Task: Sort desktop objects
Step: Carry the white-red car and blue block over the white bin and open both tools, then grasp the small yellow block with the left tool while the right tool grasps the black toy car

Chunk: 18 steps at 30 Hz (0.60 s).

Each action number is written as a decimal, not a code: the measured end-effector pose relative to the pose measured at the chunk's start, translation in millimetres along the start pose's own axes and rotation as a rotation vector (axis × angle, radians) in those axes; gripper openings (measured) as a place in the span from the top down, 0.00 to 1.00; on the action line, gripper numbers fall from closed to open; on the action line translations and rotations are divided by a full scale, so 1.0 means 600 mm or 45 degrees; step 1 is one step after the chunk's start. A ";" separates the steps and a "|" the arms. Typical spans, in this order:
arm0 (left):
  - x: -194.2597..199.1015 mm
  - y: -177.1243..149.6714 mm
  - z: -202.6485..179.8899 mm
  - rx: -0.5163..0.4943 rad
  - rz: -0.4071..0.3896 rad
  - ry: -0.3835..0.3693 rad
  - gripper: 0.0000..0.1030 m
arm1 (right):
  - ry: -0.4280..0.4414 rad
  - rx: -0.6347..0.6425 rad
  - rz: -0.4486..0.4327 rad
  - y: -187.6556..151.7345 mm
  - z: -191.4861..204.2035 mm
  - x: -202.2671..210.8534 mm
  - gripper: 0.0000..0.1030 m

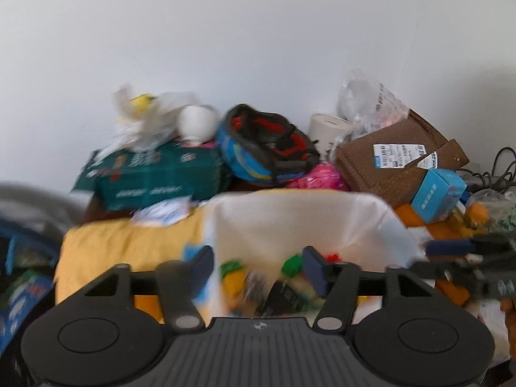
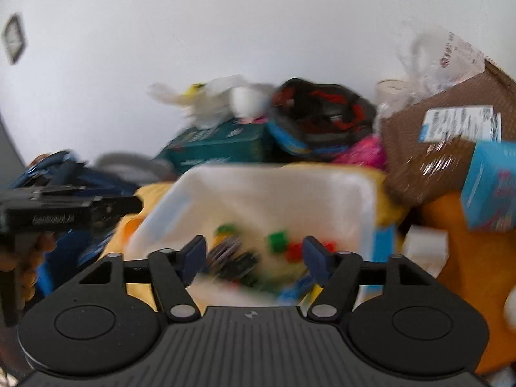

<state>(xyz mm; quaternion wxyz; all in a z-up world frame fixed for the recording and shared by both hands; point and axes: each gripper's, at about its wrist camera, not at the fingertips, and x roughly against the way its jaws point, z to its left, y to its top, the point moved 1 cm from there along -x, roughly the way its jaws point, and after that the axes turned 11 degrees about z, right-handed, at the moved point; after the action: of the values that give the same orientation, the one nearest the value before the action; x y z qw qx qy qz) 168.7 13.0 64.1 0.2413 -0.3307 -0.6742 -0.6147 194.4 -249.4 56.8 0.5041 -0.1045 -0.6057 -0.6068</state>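
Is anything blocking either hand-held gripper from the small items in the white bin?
Nothing visible. Both the left hand-held gripper and the right hand-held gripper are open and empty over the uncovered white bin, with the small items lying exposed below them.

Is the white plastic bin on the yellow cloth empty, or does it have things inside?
Not empty. The white bin holds small blurred pieces, among them a green block and a red one.
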 end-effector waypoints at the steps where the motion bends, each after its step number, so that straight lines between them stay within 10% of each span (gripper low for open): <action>1: 0.005 -0.027 0.006 0.013 0.006 0.014 0.34 | 0.004 0.019 0.017 -0.030 0.015 -0.006 0.22; 11: -0.033 -0.190 0.039 0.044 0.235 0.084 0.35 | -0.150 0.000 0.261 -0.142 0.075 -0.225 0.19; 18: -0.074 -0.212 0.003 -0.062 0.302 0.061 0.35 | -0.133 -0.038 0.235 -0.161 0.045 -0.215 0.35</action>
<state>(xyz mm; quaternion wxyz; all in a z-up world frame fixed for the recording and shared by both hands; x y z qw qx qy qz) 103.7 4.9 -53.9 0.3203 -0.3991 -0.6093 -0.6056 170.4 -187.5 -92.5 0.5241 -0.1988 -0.6099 -0.5602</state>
